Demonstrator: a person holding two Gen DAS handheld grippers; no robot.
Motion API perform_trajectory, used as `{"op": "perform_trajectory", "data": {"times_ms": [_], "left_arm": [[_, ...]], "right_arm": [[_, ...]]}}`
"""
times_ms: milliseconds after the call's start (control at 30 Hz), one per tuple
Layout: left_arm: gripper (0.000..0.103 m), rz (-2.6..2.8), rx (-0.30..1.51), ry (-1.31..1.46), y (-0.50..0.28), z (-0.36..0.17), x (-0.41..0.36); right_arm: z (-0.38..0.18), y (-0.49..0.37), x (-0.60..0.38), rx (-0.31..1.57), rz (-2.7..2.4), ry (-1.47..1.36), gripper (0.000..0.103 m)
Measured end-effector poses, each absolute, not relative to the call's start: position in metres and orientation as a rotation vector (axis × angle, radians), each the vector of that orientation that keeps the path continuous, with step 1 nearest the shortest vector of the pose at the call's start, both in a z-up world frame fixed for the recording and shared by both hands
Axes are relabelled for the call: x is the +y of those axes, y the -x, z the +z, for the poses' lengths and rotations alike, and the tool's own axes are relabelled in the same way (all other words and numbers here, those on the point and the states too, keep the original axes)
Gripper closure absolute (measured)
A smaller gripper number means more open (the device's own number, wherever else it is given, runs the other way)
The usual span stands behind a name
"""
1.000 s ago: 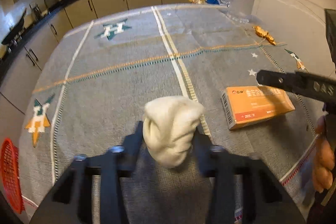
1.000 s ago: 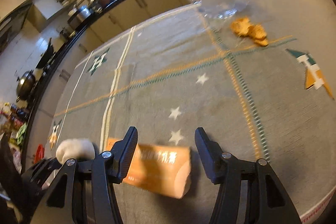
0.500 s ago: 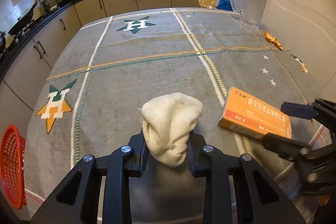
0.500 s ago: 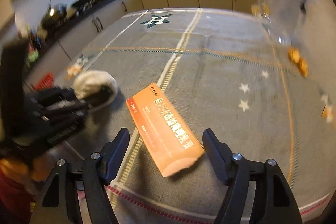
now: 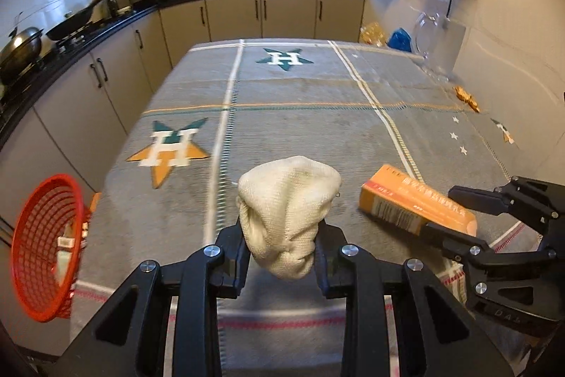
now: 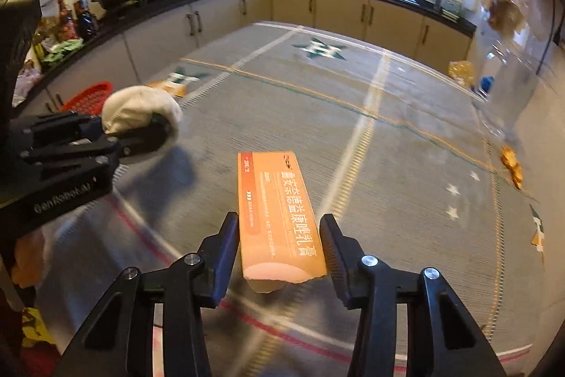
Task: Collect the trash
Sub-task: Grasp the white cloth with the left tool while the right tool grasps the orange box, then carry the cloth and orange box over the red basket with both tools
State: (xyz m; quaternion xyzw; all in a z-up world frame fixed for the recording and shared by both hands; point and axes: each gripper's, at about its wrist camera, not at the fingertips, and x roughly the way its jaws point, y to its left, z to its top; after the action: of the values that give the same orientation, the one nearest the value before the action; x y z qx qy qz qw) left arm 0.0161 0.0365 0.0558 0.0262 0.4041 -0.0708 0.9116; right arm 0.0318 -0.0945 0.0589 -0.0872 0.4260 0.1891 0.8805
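My left gripper [image 5: 280, 248] is shut on a crumpled white cloth wad [image 5: 287, 211] and holds it above the near edge of the table; the wad also shows in the right wrist view [image 6: 141, 110]. My right gripper [image 6: 279, 241] has its fingers on both sides of an orange carton [image 6: 279, 212], which is lifted and tilted; the carton also shows in the left wrist view [image 5: 413, 205]. A red mesh basket [image 5: 44, 249] stands off the table's left edge, with some trash inside.
The table carries a grey cloth with star patterns [image 5: 296, 115]. An orange wrapper [image 5: 466, 98] lies at the far right, by a glass jug [image 5: 436, 41]. Kitchen counters with pots run along the left and back.
Both grippers have swung left toward the basket side. The right gripper has closed in on the orange carton and lifted it off the cloth. The left still holds the wad.
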Motion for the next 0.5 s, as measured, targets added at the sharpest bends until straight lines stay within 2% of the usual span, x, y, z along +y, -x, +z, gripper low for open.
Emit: {"op": "perform_trajectory", "data": {"times_ms": [500], "left_arm": [[0.074,-0.007,0.787,0.047,0.014,0.069,0.134]], "right_arm": [[0.081,-0.017,0.005,0.871,0.574,0.186,0.054]]}}
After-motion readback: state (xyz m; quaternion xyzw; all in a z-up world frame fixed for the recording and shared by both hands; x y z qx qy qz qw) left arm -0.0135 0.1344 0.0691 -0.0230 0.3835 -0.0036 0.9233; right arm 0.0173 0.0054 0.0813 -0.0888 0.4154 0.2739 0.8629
